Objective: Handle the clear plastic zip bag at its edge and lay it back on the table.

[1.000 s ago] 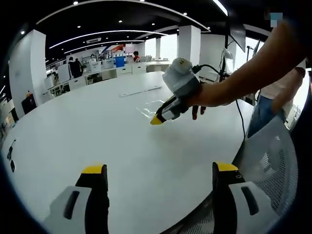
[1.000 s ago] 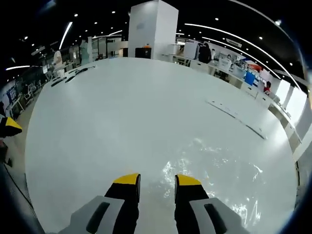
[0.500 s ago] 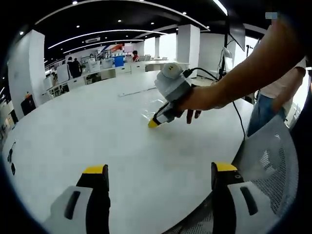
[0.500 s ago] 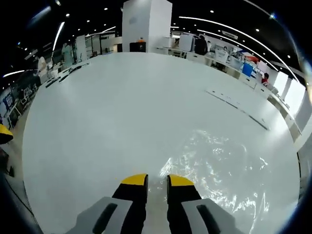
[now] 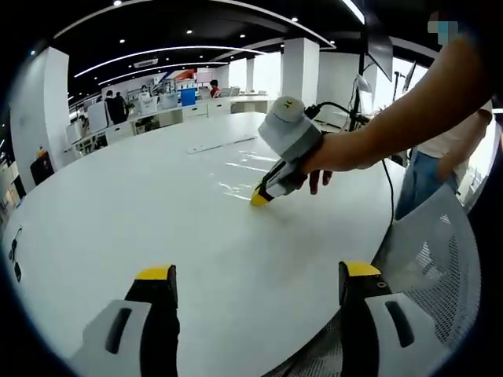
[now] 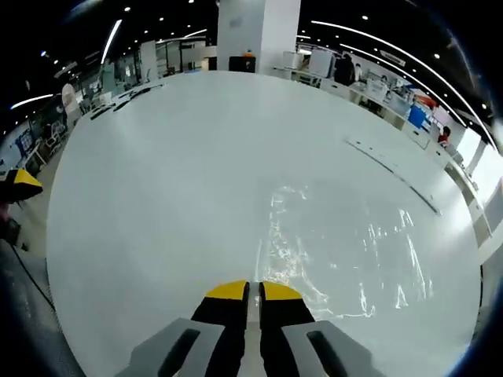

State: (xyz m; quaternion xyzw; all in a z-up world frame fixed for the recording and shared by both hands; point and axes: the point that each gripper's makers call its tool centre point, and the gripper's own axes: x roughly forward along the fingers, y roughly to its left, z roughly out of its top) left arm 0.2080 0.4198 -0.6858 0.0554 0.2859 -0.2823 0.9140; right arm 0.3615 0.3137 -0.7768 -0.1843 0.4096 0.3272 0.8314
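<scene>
The clear zip bag [image 6: 346,251] lies on the white round table [image 6: 157,157], glinting with long creases. My right gripper [image 6: 246,290] has its jaws pressed together on the bag's near edge. In the left gripper view a hand holds that right gripper [image 5: 260,199], its yellow tip down at the edge of the bag [image 5: 236,174]. My left gripper [image 5: 258,272] hovers over the table's near side, jaws wide apart with nothing between them. Its yellow fingertip [image 6: 20,178] shows at the left of the right gripper view.
A grey mesh chair [image 5: 436,243] stands at the table's edge by the person's arm [image 5: 409,110]. A long thin strip [image 6: 389,174] lies on the table beyond the bag. Desks, a white pillar [image 6: 259,31] and people stand far behind.
The right gripper's jaws have come together from a clear gap onto the bag's edge. The bag's crumpled wrinkles have drawn out into long straight creases. The left gripper has stayed put.
</scene>
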